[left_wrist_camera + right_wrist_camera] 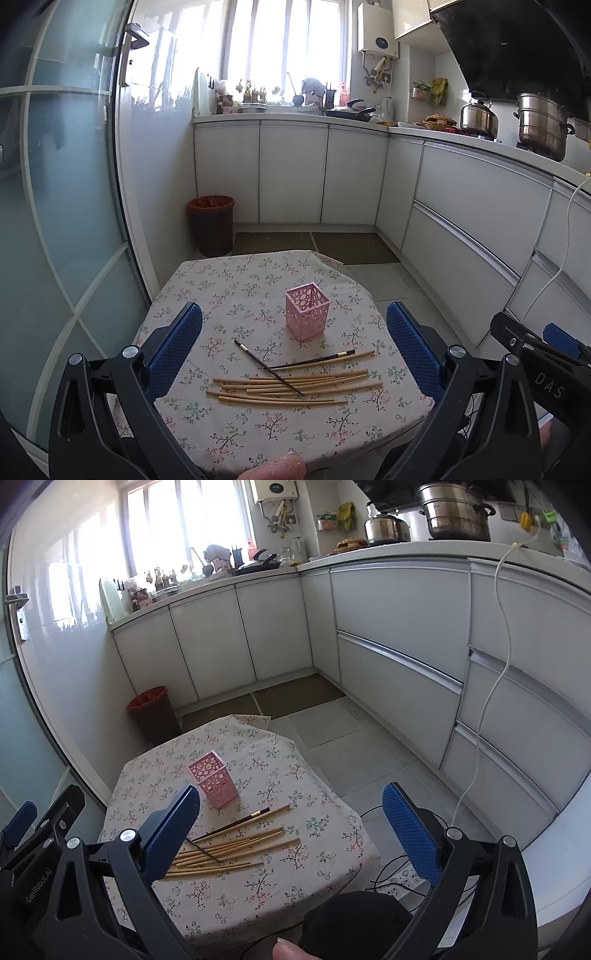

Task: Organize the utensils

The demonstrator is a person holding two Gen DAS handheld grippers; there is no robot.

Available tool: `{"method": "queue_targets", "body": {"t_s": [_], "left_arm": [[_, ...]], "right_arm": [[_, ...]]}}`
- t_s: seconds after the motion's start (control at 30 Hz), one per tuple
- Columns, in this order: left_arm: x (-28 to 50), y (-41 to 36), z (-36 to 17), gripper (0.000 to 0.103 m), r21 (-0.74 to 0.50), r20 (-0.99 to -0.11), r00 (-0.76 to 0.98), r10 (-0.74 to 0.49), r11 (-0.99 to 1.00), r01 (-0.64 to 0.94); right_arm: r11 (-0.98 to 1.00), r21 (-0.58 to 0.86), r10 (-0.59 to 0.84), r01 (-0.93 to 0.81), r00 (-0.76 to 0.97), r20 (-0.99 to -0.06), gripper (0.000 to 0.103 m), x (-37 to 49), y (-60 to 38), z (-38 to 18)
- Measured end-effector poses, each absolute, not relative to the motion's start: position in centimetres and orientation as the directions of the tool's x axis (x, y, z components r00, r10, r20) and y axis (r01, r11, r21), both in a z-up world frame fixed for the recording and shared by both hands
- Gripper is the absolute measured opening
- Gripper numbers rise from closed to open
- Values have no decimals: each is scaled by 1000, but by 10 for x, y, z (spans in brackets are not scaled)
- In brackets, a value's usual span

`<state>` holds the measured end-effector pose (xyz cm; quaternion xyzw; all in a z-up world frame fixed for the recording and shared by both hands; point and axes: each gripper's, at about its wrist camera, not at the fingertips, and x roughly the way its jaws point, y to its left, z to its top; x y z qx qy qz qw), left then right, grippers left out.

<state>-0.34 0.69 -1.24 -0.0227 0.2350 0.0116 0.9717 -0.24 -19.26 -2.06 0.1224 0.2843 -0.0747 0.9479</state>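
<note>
Both hand-held grippers hang above the near edge of the small surface (236, 280) covered in a floral cloth, and neither holds anything. The left hand-held gripper (294, 334) has its blue pads (173, 347) spread wide apart, and the bamboo chopsticks (291, 386) lie in a loose heap on the cloth just ahead of it, between its two fingers as seen from the left wrist. Two dark chopsticks (269, 367) lie across the top of that heap, one slanting over the pale ones and one along their far side. The pink perforated holder (307, 311) stands upright and empty just beyond the heap, apart from it. The right hand-held gripper (291, 810) is also wide open; from its own camera the chopstick heap sits ahead and to its left, partly hidden behind its left finger, with the holder farther on. The right hand-held gripper also shows at the right edge of the left wrist view.
</note>
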Motion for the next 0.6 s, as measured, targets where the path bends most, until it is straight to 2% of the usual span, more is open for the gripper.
{"method": "queue_targets", "body": {"t_s": [0.6], "left_arm": [[-2, 11, -15, 96, -39, -461, 888, 9, 999, -31]], "right_arm": [[960, 189, -67, 208, 822, -565, 96, -1, -194, -22]]}}
